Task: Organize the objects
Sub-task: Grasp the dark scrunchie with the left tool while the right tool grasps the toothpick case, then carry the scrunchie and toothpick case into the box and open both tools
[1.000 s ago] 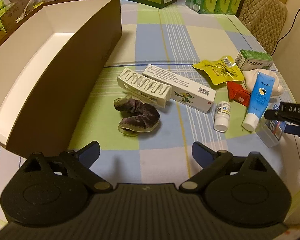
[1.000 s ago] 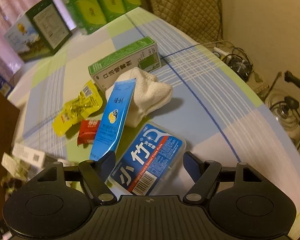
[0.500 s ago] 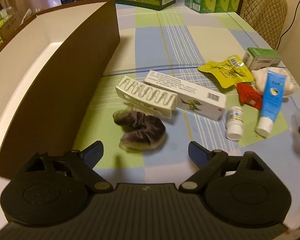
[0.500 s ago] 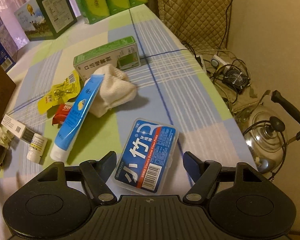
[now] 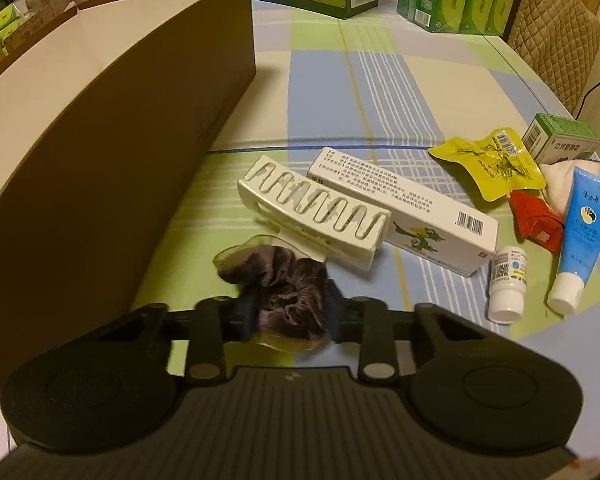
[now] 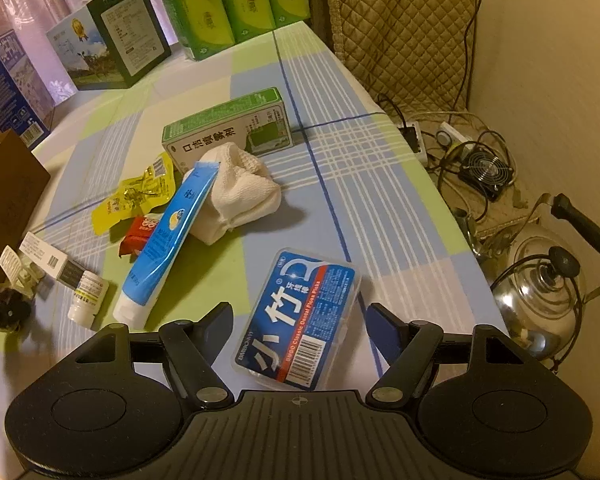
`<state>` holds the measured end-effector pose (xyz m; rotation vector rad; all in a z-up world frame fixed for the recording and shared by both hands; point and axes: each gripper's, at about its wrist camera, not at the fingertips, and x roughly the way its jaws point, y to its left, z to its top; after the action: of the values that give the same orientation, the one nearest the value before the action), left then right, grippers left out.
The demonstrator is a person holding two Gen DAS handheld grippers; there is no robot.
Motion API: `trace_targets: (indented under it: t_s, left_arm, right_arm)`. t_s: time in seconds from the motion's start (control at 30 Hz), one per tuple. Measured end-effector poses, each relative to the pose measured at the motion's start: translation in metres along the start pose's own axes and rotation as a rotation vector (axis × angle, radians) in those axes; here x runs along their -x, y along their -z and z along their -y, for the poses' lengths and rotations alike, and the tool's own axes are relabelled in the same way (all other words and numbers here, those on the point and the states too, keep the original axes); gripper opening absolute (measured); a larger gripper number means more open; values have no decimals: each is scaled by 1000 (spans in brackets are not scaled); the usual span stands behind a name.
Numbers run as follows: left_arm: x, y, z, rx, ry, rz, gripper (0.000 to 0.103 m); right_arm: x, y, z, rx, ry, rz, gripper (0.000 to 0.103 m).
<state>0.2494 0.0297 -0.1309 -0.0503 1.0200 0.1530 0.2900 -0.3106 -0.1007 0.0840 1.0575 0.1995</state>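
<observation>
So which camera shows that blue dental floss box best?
The right wrist view: the floss box lies whole between the open right gripper's fingers, label readable. The left wrist view catches only a clear sliver at its right edge.

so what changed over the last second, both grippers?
The left gripper moved down and forward onto the dark scrunchie and closed on it; a second ago it hovered open, short of it. The right gripper stayed open and eased back, so the floss pick box now lies between its fingers, ungripped. The hair claw, tube and other table items have not moved.
</observation>
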Motion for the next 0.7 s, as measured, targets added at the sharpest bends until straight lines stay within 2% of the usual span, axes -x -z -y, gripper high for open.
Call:
trace_targets:
  t_s: [0.4, 0.47, 0.7]
  left_arm:
    - [46, 18, 0, 48, 17, -1, 22]
    - [55, 19, 1, 51, 17, 9, 22]
    - [85, 18, 0, 47, 40, 49, 22]
  right_arm:
    - [-19, -6, -1, 11, 20, -43, 71]
    - [-23, -5, -2, 15, 24, -53, 63]
    - [-12, -6, -9, 55, 12, -47, 58]
